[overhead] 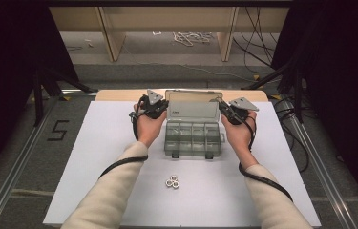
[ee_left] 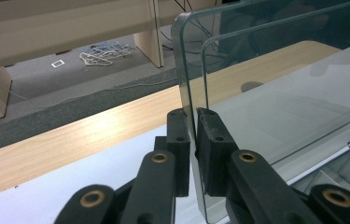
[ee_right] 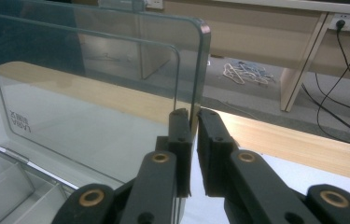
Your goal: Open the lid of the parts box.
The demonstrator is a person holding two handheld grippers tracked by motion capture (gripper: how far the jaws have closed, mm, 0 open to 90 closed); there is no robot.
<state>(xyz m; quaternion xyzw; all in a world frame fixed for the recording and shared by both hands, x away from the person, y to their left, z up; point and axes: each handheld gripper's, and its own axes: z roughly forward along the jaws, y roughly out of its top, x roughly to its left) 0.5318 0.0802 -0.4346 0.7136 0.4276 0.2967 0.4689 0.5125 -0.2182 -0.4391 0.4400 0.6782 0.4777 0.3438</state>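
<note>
Nearest the person, at about six o'clock on the white table mat (overhead: 95,191), lies a small cluster of pale ring-shaped nuts (overhead: 173,182), well apart from both hands. Beyond them, near the middle of the mat, sits a clear plastic compartment box (overhead: 193,138) with its base divided into small cells and two dark latches on its near edge. Its transparent lid (overhead: 193,107) is swung open and stands nearly upright at the twelve o'clock side of the base.

The left gripper (overhead: 156,109), at roughly ten o'clock from the box, has its black jaws pressed onto the lid's left edge; in the left gripper view the thin clear pane (ee_left: 275,93) runs up between the two pads. The right gripper (overhead: 225,109), at about two o'clock from the box, pinches the lid's right edge in the same way, the pane passing between its pads in the right gripper view.

Past the mat, a strip of bare wooden tabletop (overhead: 119,94) shows, then grey floor with a tangle of white cord (overhead: 191,37) and black cables (overhead: 257,43) at one o'clock.
</note>
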